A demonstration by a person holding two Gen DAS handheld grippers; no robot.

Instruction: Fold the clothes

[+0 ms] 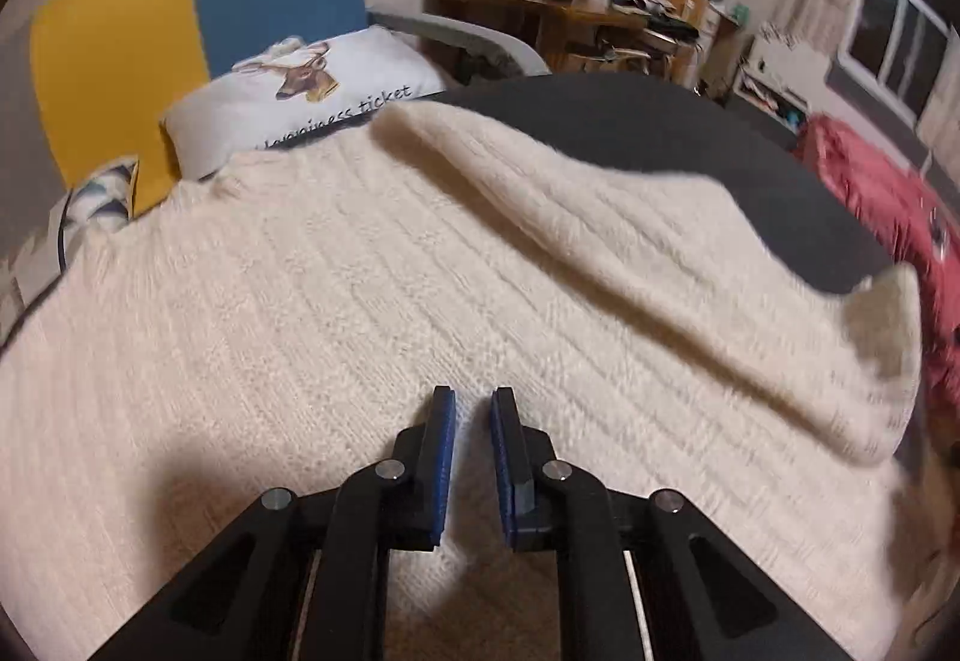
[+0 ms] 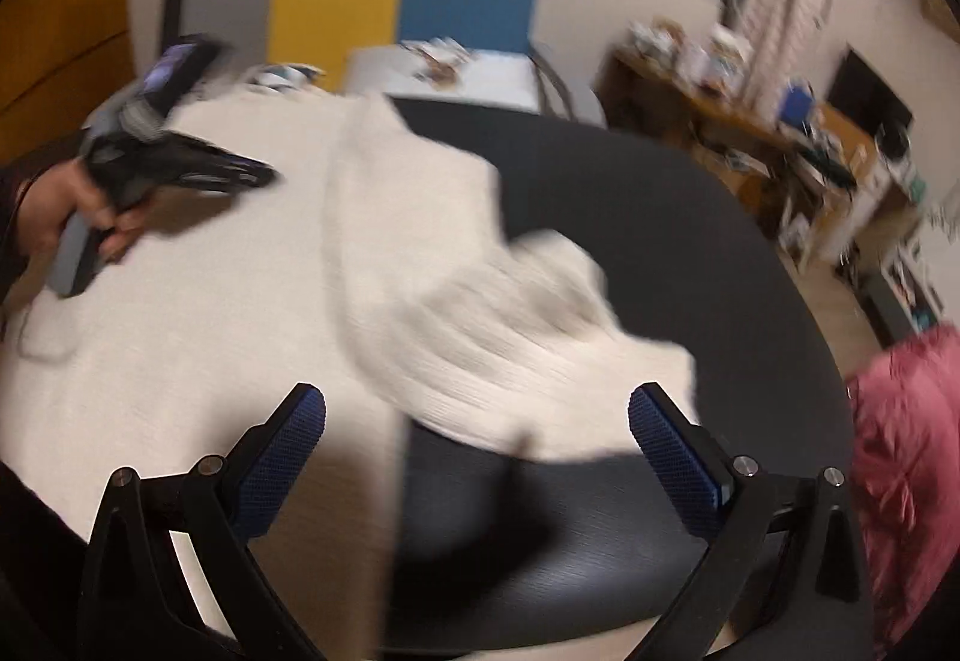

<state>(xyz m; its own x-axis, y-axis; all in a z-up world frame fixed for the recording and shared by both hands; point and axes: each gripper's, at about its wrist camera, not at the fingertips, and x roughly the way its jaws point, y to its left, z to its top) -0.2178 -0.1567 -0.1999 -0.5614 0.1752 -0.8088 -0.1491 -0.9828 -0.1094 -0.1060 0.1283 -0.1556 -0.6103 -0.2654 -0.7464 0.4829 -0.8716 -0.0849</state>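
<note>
Cream ribbed-knit sweater [image 1: 420, 265], dark grey table [image 2: 690, 253], pink garment [image 2: 906, 439]

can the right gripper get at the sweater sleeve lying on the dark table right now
Probably yes. The right gripper is wide open and empty, and the cream sweater sleeve lies just ahead of its fingers on the dark table, nothing between. The left gripper is off to the side.

The left wrist view skims low over the cream sweater [image 1: 336, 301], facing the headboard [image 1: 198, 18]. The right wrist view looks from higher; both share the sweater, headboard and desk [image 2: 738, 144].
</note>
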